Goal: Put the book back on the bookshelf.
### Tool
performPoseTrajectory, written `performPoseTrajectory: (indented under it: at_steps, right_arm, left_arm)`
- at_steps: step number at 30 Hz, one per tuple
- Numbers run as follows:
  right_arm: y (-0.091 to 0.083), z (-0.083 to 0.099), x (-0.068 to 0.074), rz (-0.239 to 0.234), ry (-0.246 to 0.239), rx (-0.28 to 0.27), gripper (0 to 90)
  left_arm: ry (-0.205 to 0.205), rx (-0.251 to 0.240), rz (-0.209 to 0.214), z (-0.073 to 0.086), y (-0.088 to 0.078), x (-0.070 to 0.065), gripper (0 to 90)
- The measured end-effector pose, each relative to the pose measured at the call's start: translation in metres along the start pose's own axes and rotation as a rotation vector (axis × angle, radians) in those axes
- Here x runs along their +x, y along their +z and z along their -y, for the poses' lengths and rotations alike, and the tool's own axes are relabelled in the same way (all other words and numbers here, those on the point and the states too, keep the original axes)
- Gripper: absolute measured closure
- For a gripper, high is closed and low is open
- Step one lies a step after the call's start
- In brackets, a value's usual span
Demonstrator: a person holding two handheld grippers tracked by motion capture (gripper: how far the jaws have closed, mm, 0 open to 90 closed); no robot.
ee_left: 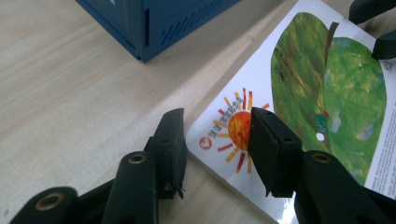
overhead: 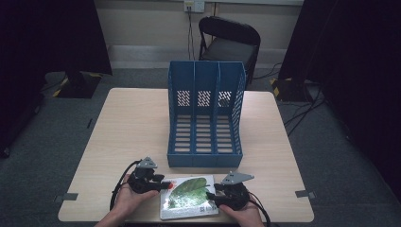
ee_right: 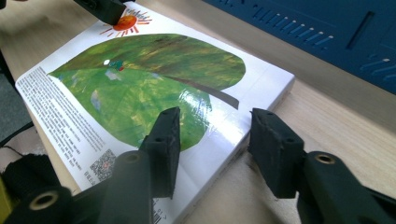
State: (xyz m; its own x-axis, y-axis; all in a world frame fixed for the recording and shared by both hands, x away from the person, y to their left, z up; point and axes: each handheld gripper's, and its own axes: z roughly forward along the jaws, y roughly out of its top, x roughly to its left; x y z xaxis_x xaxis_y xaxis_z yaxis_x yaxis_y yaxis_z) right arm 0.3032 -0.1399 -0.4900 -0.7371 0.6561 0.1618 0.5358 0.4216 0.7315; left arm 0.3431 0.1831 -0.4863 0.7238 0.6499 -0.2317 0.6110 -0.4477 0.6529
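- Flat on the near edge of the wooden table [overhead: 132, 118] a picture book [overhead: 189, 197] is seen, just in front of the blue three-slot file rack [overhead: 205, 113] and apart from it; its cover carries a large green leaf on white
- Printed matter is present but scarcely readable: a red round logo with small characters beside an orange sun in the left gripper view, and a block of fine text with a square code in the right gripper view; none of it can be made out letter by letter
- At the book's left edge the left gripper [ee_left: 217, 140] is set with one jaw over the sun corner and the other over bare table beside the edge; the jaws stand apart astride that corner, and whether the pads press on it cannot be told
- At the book's right edge the right gripper [ee_right: 212, 140] is placed likewise, one jaw over the leaf, the other beyond the edge above the table; the jaws are parted, and a grasp cannot be told
- Only from above are a dark folding chair [overhead: 229, 40] behind the table, a wall socket and grey carpet shown; the book's thickness is given by the right gripper view, where its page block is seen side-on
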Motion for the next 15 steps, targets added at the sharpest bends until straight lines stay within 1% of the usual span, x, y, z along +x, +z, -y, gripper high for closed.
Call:
performPoseTrajectory:
  at_steps: [1,4,5,6,7,8,9,10,11,12,13,14,15]
  right_arm:
    - [0.0001,0.0002,0.0006,0.004,0.002,-0.002,54.5]
    - [0.0001,0.0002,0.001,0.008,0.006,-0.003,54.2]
    - [0.0008,-0.0003,0.0006,-0.011,0.002,0.008,47.7]
    - [0.0008,-0.0003,0.0006,-0.011,0.002,0.008,47.7]
    - [0.0012,-0.0001,0.0016,-0.016,-0.007,0.013,44.3]
    - [0.0012,-0.0001,0.0016,-0.016,-0.007,0.013,44.3]
    - [0.0009,0.0003,0.0017,-0.032,-0.003,0.025,39.5]
    - [0.0009,0.0003,0.0017,-0.032,-0.003,0.025,39.5]
    - [-0.0002,0.0023,0.0029,-0.054,-0.003,0.043,35.9]
    - [-0.0002,0.0023,0.0029,-0.054,-0.003,0.043,35.9]
    - [-0.0007,0.0031,0.0035,-0.059,-0.004,0.049,34.1]
    - [-0.0019,0.005,0.0059,-0.082,-0.015,0.071,29.0]
    - [-0.0029,0.0058,0.007,-0.085,-0.021,0.073,28.3]
  left_arm:
    - [0.01,-0.006,-0.006,-0.0013,0.0014,-0.0001,57.2]
    - [0.004,-0.005,0.004,-0.0029,0.0025,0.0012,59.3]
    - [-0.008,-0.002,0.015,-0.003,0.0026,0.0029,59.2]
    - [-0.011,-0.003,0.017,-0.003,0.0027,0.0033,59.2]
    - [-0.006,-0.009,0.011,-0.0026,0.0028,0.0025,59.2]
    - [-0.006,-0.009,0.011,-0.0026,0.0028,0.0025,59.2]
    - [-0.005,-0.012,0.01,-0.0024,0.0028,0.0023,59.2]
    - [-0.005,-0.012,0.011,-0.002,0.0026,0.0026,59.2]
    - [-0.009,-0.004,0.018,-0.0009,0.0004,0.0047,59.2]
    - [-0.009,-0.004,0.018,-0.0009,0.0004,0.0047,59.2]
    - [-0.012,-0.008,0.011,0.0008,-0.001,0.0053,59.2]
    - [-0.013,-0.007,0.008,0.002,-0.0025,0.0059,58.9]
    - [-0.015,-0.016,0.008,0.0036,-0.0028,0.0072,58.6]
